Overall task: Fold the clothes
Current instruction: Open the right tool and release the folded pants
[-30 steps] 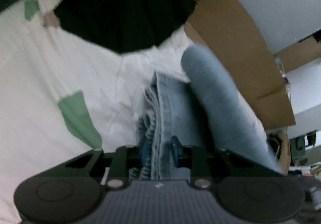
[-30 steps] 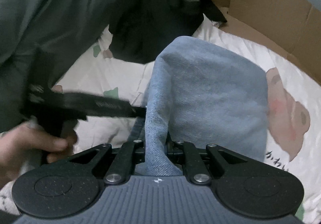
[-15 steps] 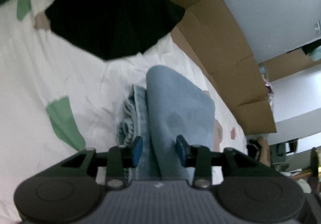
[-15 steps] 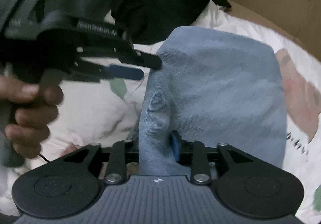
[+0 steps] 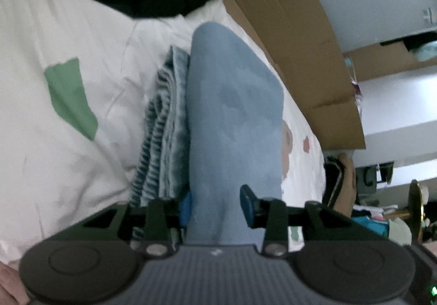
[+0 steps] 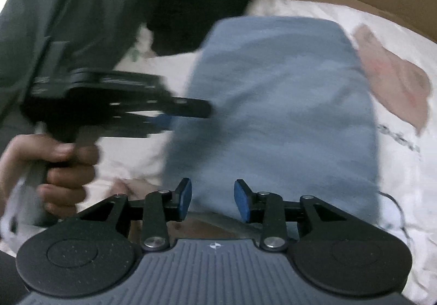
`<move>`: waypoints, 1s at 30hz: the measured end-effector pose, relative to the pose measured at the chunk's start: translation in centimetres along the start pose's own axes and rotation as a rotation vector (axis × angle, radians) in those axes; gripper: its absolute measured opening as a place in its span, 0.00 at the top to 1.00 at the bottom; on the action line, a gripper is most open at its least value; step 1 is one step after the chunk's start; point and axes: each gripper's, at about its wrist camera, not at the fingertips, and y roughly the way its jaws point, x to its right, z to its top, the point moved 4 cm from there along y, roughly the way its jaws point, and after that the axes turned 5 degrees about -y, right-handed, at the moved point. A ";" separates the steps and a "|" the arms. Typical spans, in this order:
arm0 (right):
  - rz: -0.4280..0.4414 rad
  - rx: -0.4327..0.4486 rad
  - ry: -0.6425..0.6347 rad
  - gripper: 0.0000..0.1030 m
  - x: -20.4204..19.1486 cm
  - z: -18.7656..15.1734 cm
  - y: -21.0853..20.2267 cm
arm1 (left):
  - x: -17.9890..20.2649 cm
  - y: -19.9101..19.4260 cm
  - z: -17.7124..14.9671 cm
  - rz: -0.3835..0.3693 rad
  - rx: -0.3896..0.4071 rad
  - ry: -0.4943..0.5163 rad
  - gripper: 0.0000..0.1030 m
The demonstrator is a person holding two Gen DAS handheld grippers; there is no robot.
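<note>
Lying folded on the bedsheet [image 6: 396, 168], the blue jeans [image 6: 278, 113] risk springing apart, since both the left gripper [image 5: 217, 205] and right gripper [image 6: 212, 195] stand released.

Home bedrm: printed bedsheet [image 5: 82, 32], clothes pile [image 6: 82, 4]

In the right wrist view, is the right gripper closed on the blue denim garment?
No, the right gripper stands open, its blue pads apart, with the folded blue denim garment lying loose beyond them on the bed sheet.
</note>
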 end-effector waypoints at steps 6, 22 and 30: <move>-0.053 0.012 0.118 0.60 4.1 -1.0 -0.3 | 0.3 -0.3 -0.2 0.041 0.015 0.060 0.93; -0.193 0.062 0.263 0.58 10.8 -3.2 1.8 | -0.1 -0.7 0.6 0.130 0.005 0.132 0.90; -0.162 0.004 0.298 0.59 10.7 -5.0 1.2 | 0.3 -1.8 -0.1 0.165 0.002 0.167 0.79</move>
